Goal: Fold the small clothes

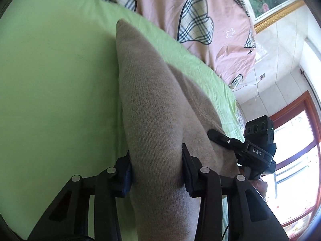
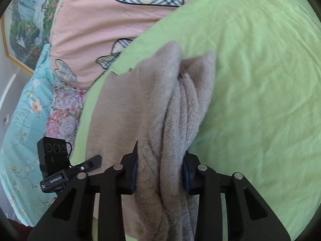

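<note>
Between the two fingers of my left gripper (image 1: 156, 172) runs a thick fold of a beige knitted garment (image 1: 148, 108). Both black fingers press against the cloth from either side, so this gripper is clamped on it. Ahead of the fingers the garment stretches away as a long tapering ridge that ends in a rounded corner, with a second layer of the same cloth falling off to the right of the ridge. Under it and out to the left lies a light green sheet (image 1: 52, 84). Beyond the sheet, past the garment's far tip, is a pink quilt (image 1: 160, 6) printed with plaid shapes.

To the right of my left gripper, close beside it, my right gripper (image 1: 226, 138) shows as a black finger lying on the garment's edge, with its camera block behind it.

From the right wrist, my right gripper (image 2: 159, 172) is likewise closed on the beige knitted garment (image 2: 160, 104), here bunched into several upright pleats squeezed between the fingers. The cloth spreads forward and to the left over the light green sheet (image 2: 260, 80). To the left of these fingers my left gripper (image 2: 90, 163) shows only as a black finger and camera block. Farther left lies a blue floral cover (image 2: 26, 120), and a framed picture (image 2: 22, 30) hangs beyond it.
</note>
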The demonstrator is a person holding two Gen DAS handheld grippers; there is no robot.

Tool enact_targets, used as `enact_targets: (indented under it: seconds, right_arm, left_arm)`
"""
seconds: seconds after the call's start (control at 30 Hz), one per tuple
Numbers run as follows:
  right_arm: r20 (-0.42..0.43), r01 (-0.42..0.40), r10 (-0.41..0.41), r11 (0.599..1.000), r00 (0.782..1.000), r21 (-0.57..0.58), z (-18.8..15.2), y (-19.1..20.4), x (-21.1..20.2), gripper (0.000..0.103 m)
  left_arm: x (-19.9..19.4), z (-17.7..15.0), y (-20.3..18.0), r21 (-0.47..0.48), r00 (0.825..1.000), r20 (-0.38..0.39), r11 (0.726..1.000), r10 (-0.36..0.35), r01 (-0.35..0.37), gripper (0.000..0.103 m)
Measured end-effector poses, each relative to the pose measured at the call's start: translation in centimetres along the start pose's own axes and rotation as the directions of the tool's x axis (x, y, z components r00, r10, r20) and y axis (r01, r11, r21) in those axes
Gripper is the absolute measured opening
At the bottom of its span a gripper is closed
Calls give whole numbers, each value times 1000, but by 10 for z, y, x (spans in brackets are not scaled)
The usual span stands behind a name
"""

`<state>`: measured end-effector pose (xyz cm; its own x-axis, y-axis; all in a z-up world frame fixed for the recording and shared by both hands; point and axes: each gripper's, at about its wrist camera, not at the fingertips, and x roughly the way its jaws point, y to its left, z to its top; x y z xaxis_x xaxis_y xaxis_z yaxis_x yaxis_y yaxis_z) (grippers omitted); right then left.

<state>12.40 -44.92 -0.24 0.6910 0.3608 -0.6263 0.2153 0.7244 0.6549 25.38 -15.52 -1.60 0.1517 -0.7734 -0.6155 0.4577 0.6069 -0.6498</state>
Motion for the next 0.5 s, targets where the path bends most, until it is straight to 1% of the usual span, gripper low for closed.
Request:
enact_targets:
  seconds: [0.13,0.27,0.4,0.5]
  right_arm:
    - [-26,-91,91,995,996,-26,-34,36,6,35]
    - [-61,-167,164,985,985,-51,-77,72,23,35]
    - [-102,-196,188,978,977,-74,-122,98,27,35]
    - [-120,-203,192,975,974,-88,-145,109,30,35]
  left_arm:
    - [-69,-23,7,15,999,36,999,29,-29,41]
    - [-127,-56,20,24,995,44,996,87,-88,41]
    - [-164,-86,30,20,990,58,991,129,-130,41]
    - [-177,-104,38,12,988,76,991,136,-137,41]
